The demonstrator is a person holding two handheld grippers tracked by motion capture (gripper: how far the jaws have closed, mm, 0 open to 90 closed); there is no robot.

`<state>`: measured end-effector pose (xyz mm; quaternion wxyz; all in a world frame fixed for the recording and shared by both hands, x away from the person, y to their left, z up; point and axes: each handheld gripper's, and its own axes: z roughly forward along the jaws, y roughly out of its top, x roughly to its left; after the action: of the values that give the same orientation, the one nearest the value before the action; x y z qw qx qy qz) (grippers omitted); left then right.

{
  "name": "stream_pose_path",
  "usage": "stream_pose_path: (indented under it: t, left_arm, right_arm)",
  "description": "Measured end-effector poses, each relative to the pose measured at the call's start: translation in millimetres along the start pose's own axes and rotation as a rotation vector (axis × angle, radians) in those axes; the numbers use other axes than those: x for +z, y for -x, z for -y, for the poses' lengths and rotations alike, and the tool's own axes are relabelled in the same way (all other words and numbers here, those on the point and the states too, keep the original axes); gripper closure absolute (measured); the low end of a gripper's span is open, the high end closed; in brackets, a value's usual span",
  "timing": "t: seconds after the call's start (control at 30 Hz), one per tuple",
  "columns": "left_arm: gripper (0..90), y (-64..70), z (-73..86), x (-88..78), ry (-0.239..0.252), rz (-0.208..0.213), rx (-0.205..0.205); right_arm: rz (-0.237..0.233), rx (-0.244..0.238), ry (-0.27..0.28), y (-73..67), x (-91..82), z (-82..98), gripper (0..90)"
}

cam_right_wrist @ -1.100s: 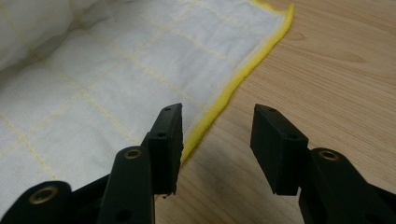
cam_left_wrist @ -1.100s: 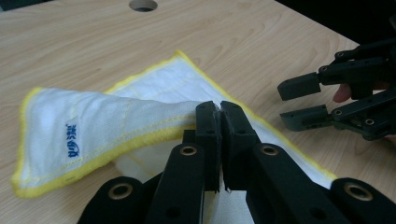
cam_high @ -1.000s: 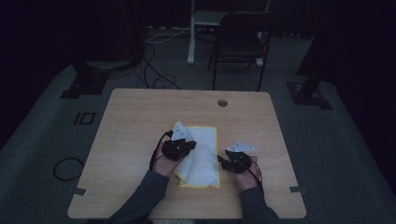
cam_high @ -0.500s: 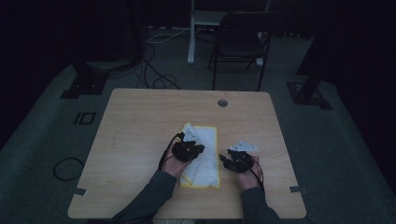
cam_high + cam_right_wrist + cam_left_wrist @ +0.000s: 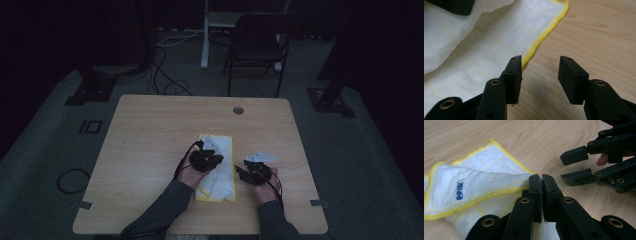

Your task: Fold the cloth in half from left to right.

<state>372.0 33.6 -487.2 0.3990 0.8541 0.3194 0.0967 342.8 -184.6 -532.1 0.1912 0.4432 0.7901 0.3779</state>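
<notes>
Now I am pinching the folded-over corner of the white cloth [image 5: 481, 182] in my closed left fingers [image 5: 541, 180] at mid-frame, my right fingers [image 5: 540, 66] waiting open beside its yellow hem on the surface [image 5: 150, 130], folding partly done.

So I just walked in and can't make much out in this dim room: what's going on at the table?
A person is folding a white cloth with a yellow hem on a wooden table, a two-jaw gripper in each hand. The left gripper is shut on a corner of the cloth, carrying that layer over the rest. The right gripper sits beside the cloth's yellow edge with its jaws apart, nothing between them, one jaw just over the hem.
</notes>
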Motion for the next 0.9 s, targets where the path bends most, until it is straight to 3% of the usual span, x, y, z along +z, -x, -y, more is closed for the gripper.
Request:
stream_pose_path:
  t: [0.3, 0.4, 0.67, 0.83, 0.9]
  left_arm:
    - [87.2, 8.0, -4.6, 12.3, -0.016, 0.025, 0.018]
    - [76.9, 5.8, -2.8, 11.8, -0.01, 0.046, -0.011]
    - [71.3, -0.6, 0.0, -17.8, 0.047, 0.027, -0.045]
    - [69.9, -8.1, 15.8, -35.3, 0.054, 0.002, -0.075]
    - [69.9, -10.0, 23.7, -39.6, 0.043, -0.032, -0.068]
  right_arm:
    - [0.01, 0.009, -0.014, 1.2, 1.5, 0.9, 54.4]
    - [0.008, 0.004, -0.016, 0.9, 1.6, 1.0, 54.3]
    - [0.002, -0.005, -0.019, 0.5, 2.4, 1.1, 54.1]
    - [0.002, -0.002, -0.019, -0.2, 1.7, 0.8, 54.1]
    - [0.001, 0.001, -0.016, -0.5, 1.5, 0.5, 54.1]
